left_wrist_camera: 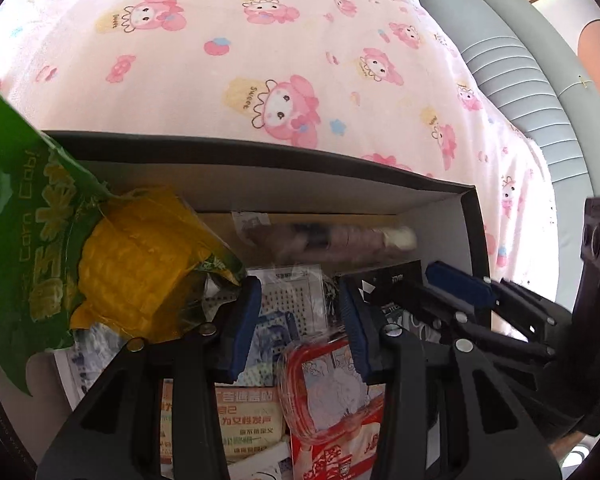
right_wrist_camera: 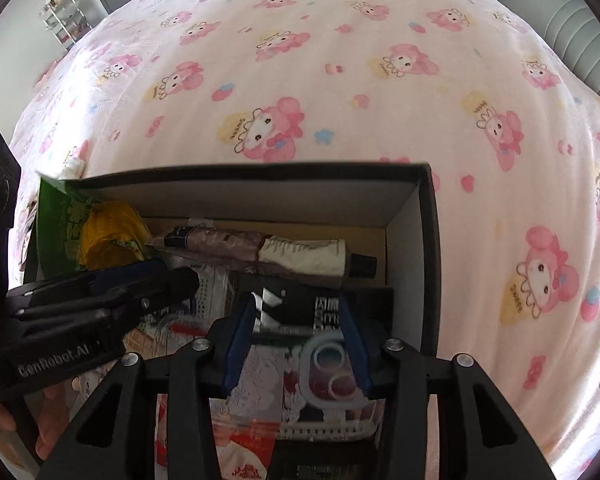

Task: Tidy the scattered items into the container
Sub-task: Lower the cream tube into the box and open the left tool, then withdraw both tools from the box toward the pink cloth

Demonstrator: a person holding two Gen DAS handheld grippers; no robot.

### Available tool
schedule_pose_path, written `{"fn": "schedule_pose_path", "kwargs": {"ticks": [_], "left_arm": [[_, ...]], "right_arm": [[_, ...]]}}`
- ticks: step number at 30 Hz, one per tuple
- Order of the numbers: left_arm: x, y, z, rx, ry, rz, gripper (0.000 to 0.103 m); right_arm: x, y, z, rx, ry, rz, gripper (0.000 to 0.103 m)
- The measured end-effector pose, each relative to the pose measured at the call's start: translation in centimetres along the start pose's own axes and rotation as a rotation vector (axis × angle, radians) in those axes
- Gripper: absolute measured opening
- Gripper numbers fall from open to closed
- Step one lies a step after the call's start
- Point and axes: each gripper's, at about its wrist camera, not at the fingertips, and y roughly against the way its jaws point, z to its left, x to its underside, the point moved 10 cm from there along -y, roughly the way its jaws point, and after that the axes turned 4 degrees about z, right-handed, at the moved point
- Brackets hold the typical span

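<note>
**Container nearly filled, both grippers hovering over it**

The container (right_wrist_camera: 430,240), a dark cardboard box with pale inner walls, is sitting on a bed covered by a pink cartoon-print blanket (right_wrist_camera: 300,80), and scattered items are lying inside it.

Nearest the cameras, the right gripper (right_wrist_camera: 298,340) is pointing steeply down into the box's right end. Its blue pads are standing apart with nothing pressed between them; below the gap are lying a black packet (right_wrist_camera: 284,300) and a clear phone case (right_wrist_camera: 332,376). The left gripper (left_wrist_camera: 300,324) is hanging over the middle of the box, its jaws likewise parted and empty, above a red-rimmed clear packet (left_wrist_camera: 320,384) and a white dotted board (left_wrist_camera: 296,292).

Further in, at the box's left end, a green corn snack bag (left_wrist_camera: 40,220) is leaning up over the rim, its yellow cob showing. Along the far wall a folded umbrella (right_wrist_camera: 268,252) is lying lengthwise.

Beyond the box, the blanket is looking bare of loose items, with a grey padded headboard (left_wrist_camera: 520,72) at its far right edge.

Judging by look, the snack bag is light, crinkly and slippery, so pinching its crimped top edge would suit; the umbrella is stiffer and heavier, best taken mid-shaft; the phone case is thin and flexible, best taken by an edge.
</note>
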Motion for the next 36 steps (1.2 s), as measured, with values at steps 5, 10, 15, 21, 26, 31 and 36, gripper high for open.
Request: {"fn": "schedule_pose_path", "kwargs": {"ticks": [5, 10, 15, 21, 26, 31, 36], "left_arm": [[1.0, 1.4, 0.8, 0.067, 0.025, -0.047, 0.04], [-0.2, 4.5, 1.6, 0.063, 0.035, -0.166, 0.04], [-1.5, 4.3, 1.7, 0.09, 0.068, -0.16, 0.035], [-1.1, 2.9, -0.3, 0.223, 0.073, -0.127, 0.035], [0.9, 5.7, -1.8, 0.146, 0.013, -0.188, 0.035], [2.4, 9.0, -5.1, 0.073, -0.093, -0.295, 0.05], [6.0, 12.5, -5.9, 0.057, -0.109, -0.355, 0.053]], "right_arm": [[-1.0, -0.1, -0.2, 0.024, -0.003, -0.009, 0.038], [-1.7, 2.2, -0.1, -0.018, -0.036, -0.089, 0.038], [-1.9, 1.5, -0.6, -0.009, -0.071, -0.071, 0.038], [-0.3, 2.3, -1.1, -0.003, -0.098, -0.064, 0.039], [0.7, 4.3, -1.6, 0.004, -0.148, -0.105, 0.041], [2.5, 8.2, -0.4, 0.01, -0.165, -0.219, 0.045], [5.0, 10.9, 1.7, -0.003, -0.146, -0.268, 0.045]]}}
